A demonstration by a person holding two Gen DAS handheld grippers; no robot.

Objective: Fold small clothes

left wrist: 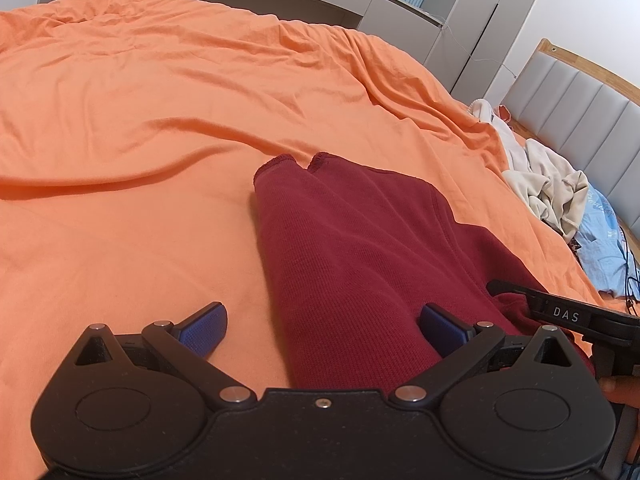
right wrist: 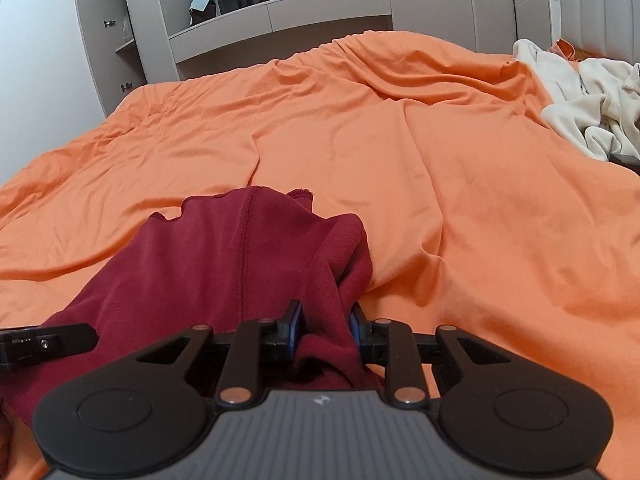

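Orange cotton sheet [left wrist: 160, 120] covers the bed, wrinkled, and on it lies the dark red knitted garment [left wrist: 352, 248], folded lengthwise with two cuffed ends pointing away. The left claw [left wrist: 320, 332] hovers over the garment's near edge with its blue-padded fingers [left wrist: 204, 330] spread wide apart, gripping nothing. The right claw [right wrist: 325, 330] is clamped on a bunched fold of the red garment, which hides most of its pads. At the bed's right edge a heap of cream-coloured clothes [left wrist: 552, 184] and a pale blue cloth [left wrist: 604, 248] lie crumpled, partly cut off by the frame. Grey cupboards [right wrist: 320, 12] stand behind.
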